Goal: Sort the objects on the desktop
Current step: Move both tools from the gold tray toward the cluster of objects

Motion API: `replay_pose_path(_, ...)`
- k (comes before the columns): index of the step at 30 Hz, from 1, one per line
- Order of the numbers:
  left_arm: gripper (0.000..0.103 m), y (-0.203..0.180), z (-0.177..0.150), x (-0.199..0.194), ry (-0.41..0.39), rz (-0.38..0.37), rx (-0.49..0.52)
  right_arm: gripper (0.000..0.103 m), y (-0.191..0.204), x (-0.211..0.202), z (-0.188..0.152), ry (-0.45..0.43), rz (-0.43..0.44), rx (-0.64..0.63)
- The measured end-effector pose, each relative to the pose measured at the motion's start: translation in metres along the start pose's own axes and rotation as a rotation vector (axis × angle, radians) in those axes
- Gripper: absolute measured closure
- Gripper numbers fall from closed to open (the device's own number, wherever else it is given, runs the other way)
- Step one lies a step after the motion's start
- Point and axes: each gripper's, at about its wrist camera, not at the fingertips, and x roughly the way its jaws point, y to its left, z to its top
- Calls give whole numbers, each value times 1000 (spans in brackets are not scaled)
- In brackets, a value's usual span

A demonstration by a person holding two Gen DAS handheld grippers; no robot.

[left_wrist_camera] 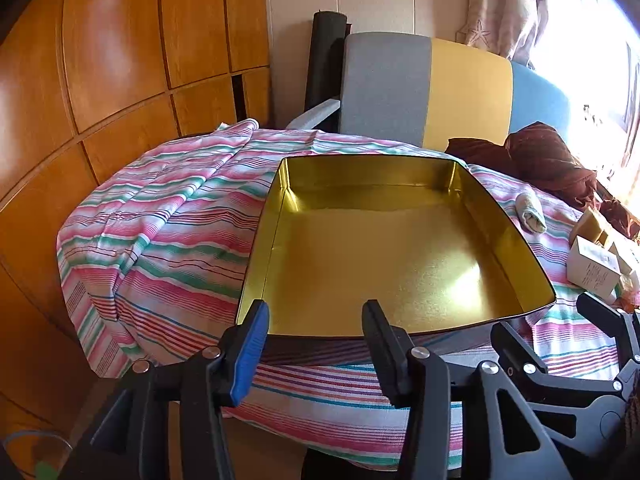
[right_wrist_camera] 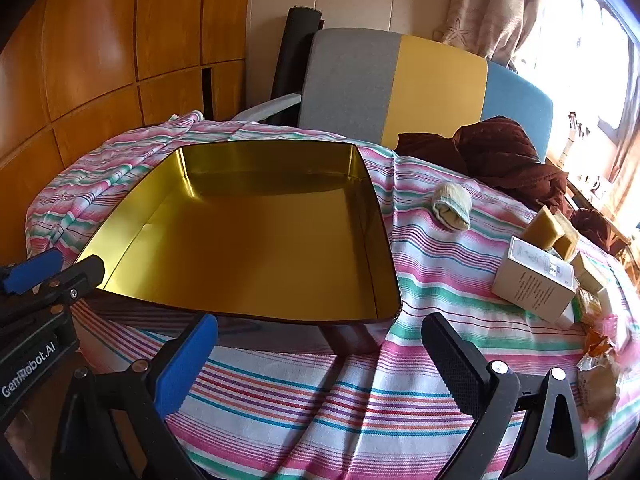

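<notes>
On the striped cloth point(right_wrist_camera: 320, 400) sits the empty tin point(right_wrist_camera: 256, 248), with both my grippers spread wide and holding nothing. I judge the cloth could bunch or drag if a finger catches it, tipping the boxes point(right_wrist_camera: 536, 280). My left gripper point(left_wrist_camera: 316, 344) hovers at the tin's near rim; my right gripper point(right_wrist_camera: 320, 360) is just short of it, sock point(right_wrist_camera: 452, 204) and boxes off right.

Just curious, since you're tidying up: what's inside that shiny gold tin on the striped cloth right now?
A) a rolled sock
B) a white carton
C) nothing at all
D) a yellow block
C: the gold tin shows only its bare gold floor, while the rolled sock, white carton and yellow block all lie outside it on the striped cloth.
</notes>
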Motion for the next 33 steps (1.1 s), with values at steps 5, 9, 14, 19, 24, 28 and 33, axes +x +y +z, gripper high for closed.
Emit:
replay_pose_path(5,54,-2,0,0,5,-14,12,0,1,-2,0,-9,-8,-16)
replay_pose_path(9,54,-4,-1,0,10,-25,22,0,2,-4,0,-17,-15,-28)
replay_pose_path(14,53,-6,-1,1,15,-39,35,0,0,-10,-5,-39,-21,-34)
replay_pose_path(19,53,-13,-2,1,21,-59,54,0,-23,-13,-12,-55,-21,8)
replay_pose_path(24,53,-34,-5,-6,-7,-97,128,0,-68,-14,-23,-63,-26,86)
replay_pose_path(28,53,-55,-7,-11,-25,-169,184,0,-107,-16,-36,-54,-26,155)
replay_pose_path(33,47,-87,-7,-10,27,-380,237,0,-161,-23,-58,-56,-46,245)
